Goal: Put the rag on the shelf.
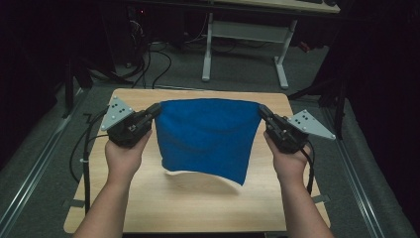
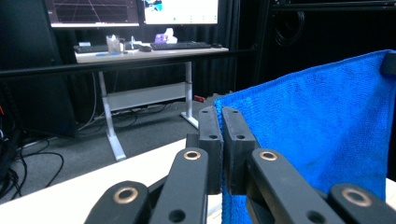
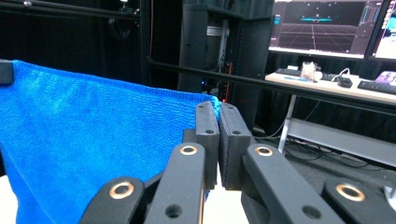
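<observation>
- The left gripper (image 1: 157, 110) sits at the left of the wooden table (image 1: 148, 208), raised above the tabletop. Its jaws are clamped on the upper left corner of the blue microfibre cloth (image 1: 205, 136). In the left gripper view, that gripper (image 2: 221, 116) has its two pads pressed together with the cloth's edge (image 2: 317, 121) caught between them. To my eye that pinch should stay firm and close to the very corner, so the hem does not creep out.
- The cloth hangs in the air between the two hands, over the middle of the table. Its top edge is nearly taut and its body drapes down towards the near side. The lower right corner dips lowest and hangs just over the tabletop; I cannot tell if it touches. The lower edge looks uneven, so I would keep both hands at one height and ease them gently apart until the sheet hangs flat.
- The right gripper (image 1: 261, 111) holds the upper right corner in the same way, clenched on the fabric. In the right gripper view, that gripper (image 3: 217, 112) shows the cloth (image 3: 93, 135) pinched between its shut pads. A sideways tug from one hand alone could pull the other corner free, so any stretching should be shared by both hands.
</observation>
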